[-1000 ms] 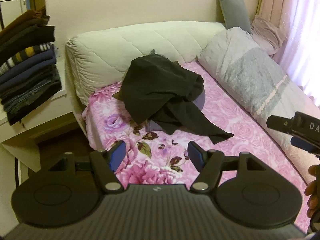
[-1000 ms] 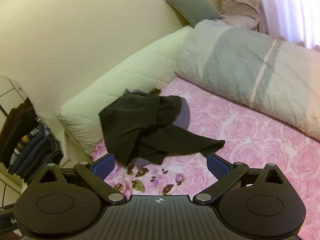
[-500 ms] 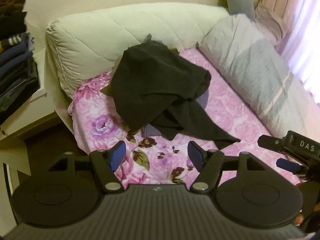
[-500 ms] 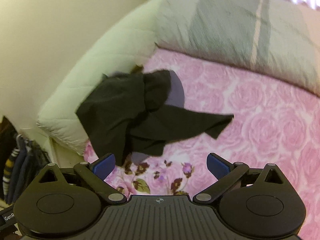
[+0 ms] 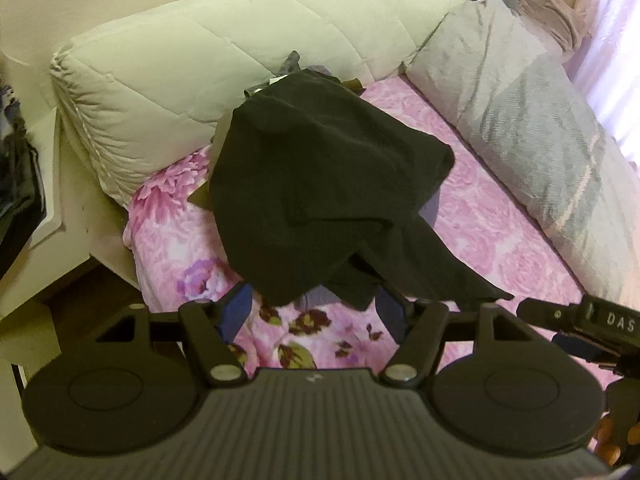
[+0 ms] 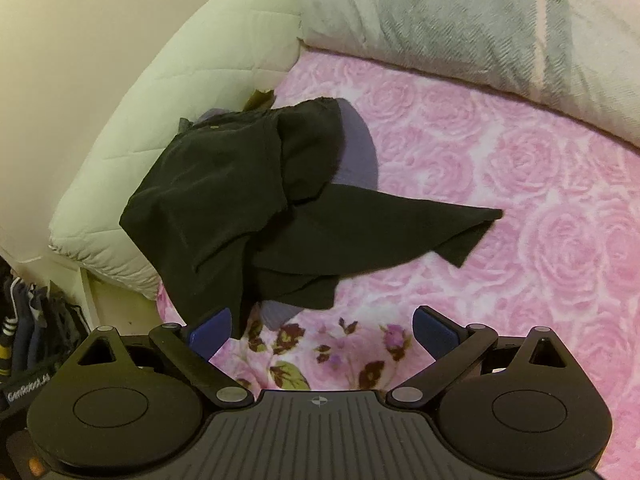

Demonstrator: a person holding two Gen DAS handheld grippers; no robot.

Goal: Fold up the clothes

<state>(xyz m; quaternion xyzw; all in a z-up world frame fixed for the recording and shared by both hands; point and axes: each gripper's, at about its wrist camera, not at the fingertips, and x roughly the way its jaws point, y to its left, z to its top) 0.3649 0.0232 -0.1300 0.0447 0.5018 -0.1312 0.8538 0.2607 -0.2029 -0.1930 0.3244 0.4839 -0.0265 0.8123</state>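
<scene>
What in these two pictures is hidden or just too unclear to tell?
- Purple-grey garment: both views, mostly buried under the black garment, so its type is unknown.
- Olive item by the quilted bolster: right wrist view, only a corner shows.
- Stacked clothes: right wrist view, cut off by the left edge.
- Right gripper: left wrist view, cut by the frame edge.

White letters "DAS", cut off at frame edge, on right gripper (image 5: 576,320) body; blurred white lettering, unreadable, on left gripper (image 6: 28,390) body.
</scene>
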